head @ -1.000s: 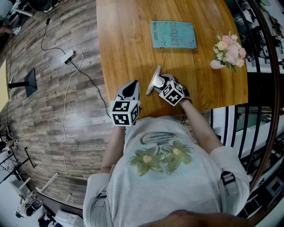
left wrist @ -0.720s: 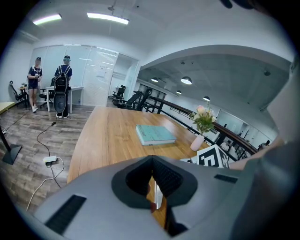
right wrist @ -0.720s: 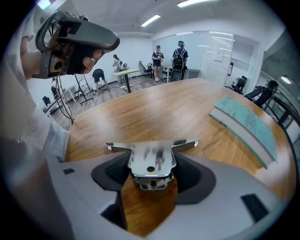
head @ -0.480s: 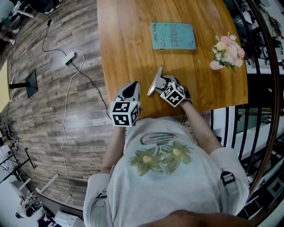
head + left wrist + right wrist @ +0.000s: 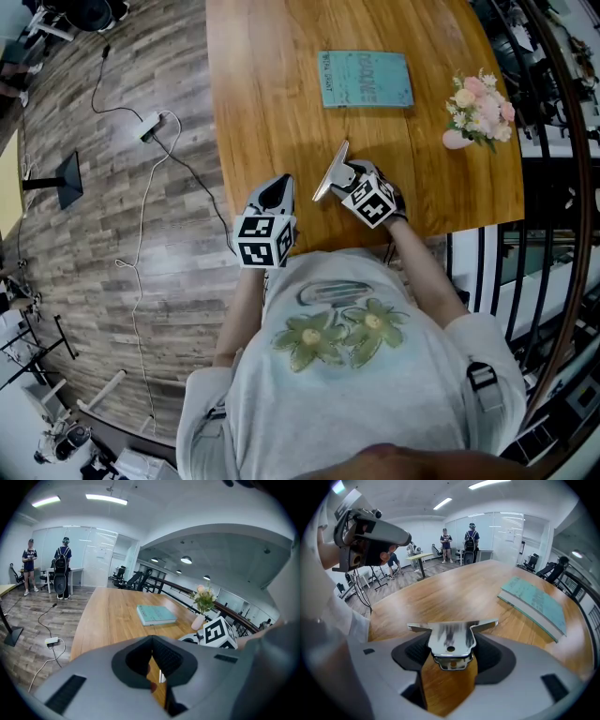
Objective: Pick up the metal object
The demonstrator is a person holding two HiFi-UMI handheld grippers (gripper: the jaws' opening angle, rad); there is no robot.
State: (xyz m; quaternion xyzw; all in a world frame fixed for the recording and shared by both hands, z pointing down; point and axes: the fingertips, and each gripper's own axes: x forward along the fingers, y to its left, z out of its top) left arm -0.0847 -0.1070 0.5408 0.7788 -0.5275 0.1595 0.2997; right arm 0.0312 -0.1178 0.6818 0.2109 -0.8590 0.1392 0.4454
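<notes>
The metal object [image 5: 330, 172] is a shiny flat T-shaped piece with a small hole. My right gripper [image 5: 343, 177] is shut on it and holds it tilted above the wooden table [image 5: 272, 94], near the front edge. In the right gripper view the metal object [image 5: 451, 641] sits clamped between the dark pads, its wide bar pointing outward. My left gripper [image 5: 275, 192] hovers at the table's front edge, left of the right one. In the left gripper view its jaws [image 5: 152, 639] meet at the tips with nothing between them.
A teal book [image 5: 367, 79] lies further back on the table. A small vase of pink flowers [image 5: 478, 108] stands at the right. A black railing [image 5: 525, 253] runs beside the table's right side. A cable and power strip [image 5: 147, 122] lie on the floor at left.
My right gripper has shifted slightly to the right and further from me with the metal object in it. The left gripper has stayed in place.
</notes>
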